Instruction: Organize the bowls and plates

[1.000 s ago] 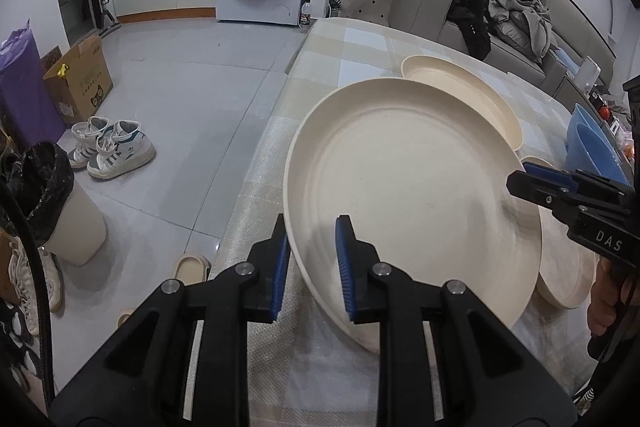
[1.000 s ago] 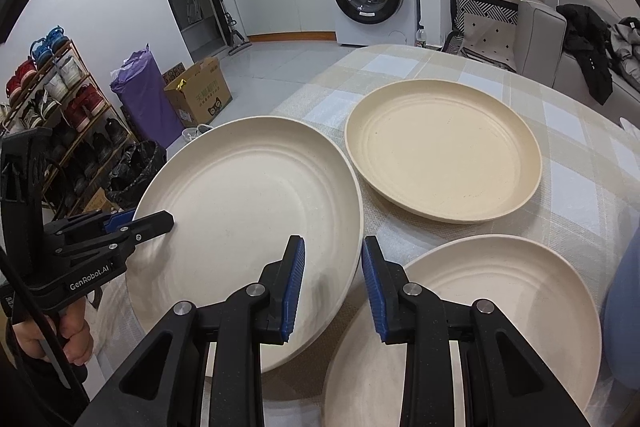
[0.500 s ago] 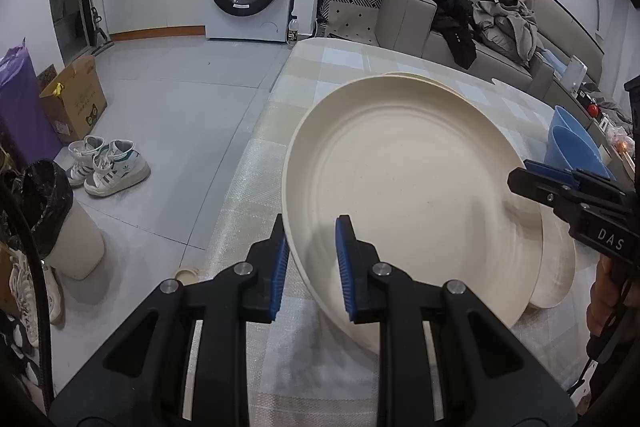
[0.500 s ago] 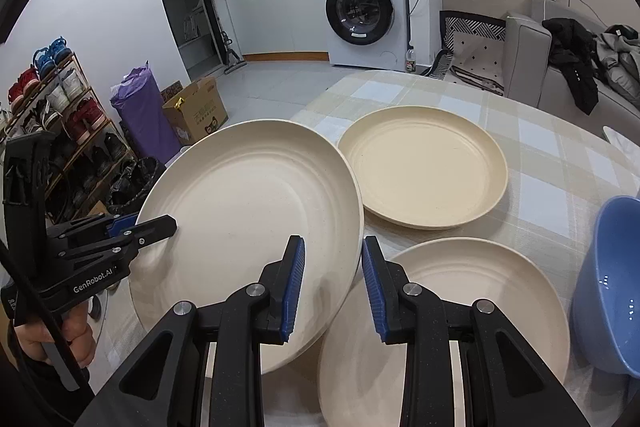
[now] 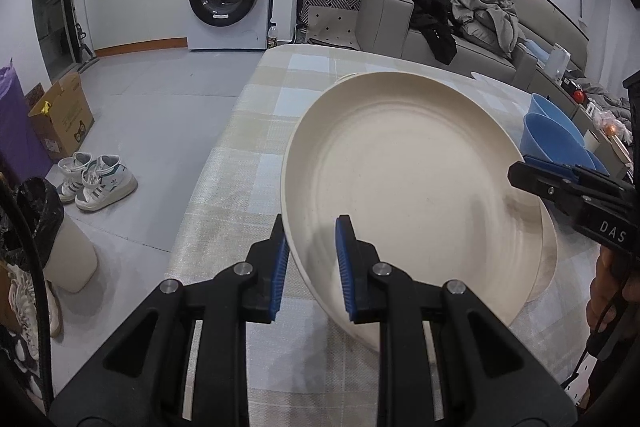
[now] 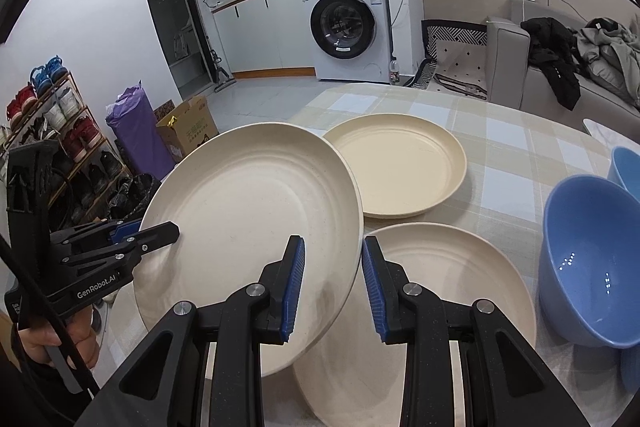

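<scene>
- Above the checked table, a big cream plate hangs tilted, faint rings inside, overlapping a second plate.
- Left gripper and right gripper each pinch its rim.
- Blue bowl stands beside.

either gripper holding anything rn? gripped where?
Both grippers hold one cream plate by its rim: left gripper on the near-left edge, right gripper on the opposite edge.

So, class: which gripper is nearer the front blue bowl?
Right. The right gripper holds the lifted plate at the rim on the side facing the front blue bowl; the left gripper holds the opposite rim, across the plate from it.
</scene>
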Tool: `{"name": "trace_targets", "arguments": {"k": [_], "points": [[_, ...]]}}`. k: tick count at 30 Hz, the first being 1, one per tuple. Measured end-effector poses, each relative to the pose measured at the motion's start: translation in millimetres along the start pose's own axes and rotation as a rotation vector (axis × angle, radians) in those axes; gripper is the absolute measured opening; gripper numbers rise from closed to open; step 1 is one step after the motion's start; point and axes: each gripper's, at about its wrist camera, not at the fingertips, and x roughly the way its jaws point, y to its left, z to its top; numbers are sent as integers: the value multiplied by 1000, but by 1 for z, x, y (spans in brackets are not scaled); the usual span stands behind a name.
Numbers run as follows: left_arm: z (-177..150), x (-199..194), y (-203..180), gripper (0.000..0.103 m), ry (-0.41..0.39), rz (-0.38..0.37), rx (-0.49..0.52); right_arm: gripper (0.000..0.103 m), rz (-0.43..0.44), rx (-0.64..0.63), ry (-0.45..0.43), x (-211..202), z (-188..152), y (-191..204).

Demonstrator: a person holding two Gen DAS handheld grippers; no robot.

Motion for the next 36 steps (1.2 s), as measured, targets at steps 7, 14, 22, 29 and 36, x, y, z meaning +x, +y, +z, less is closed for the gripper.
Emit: {"name": "trace_targets", "arguments": {"k": [7,14,22,29,36], "points": [[-3,-2,-33,19,2,-19,43,31,-19,25,-12,-16,-11,-13],[-1,1,-56,19,13,-45,81,31,-40,55,-30,-33,-20,-27],[13,4,-76,19,-4,-63,121,31,-64,86,-46,-48,-27,-41],[20,9,-88,19,-3,-89,153,31,-86,116,-58,-58,-32,-52],[24,16,-99,19,2,-107,175,31,-110,138,-60,-63,-37,-62]]}}
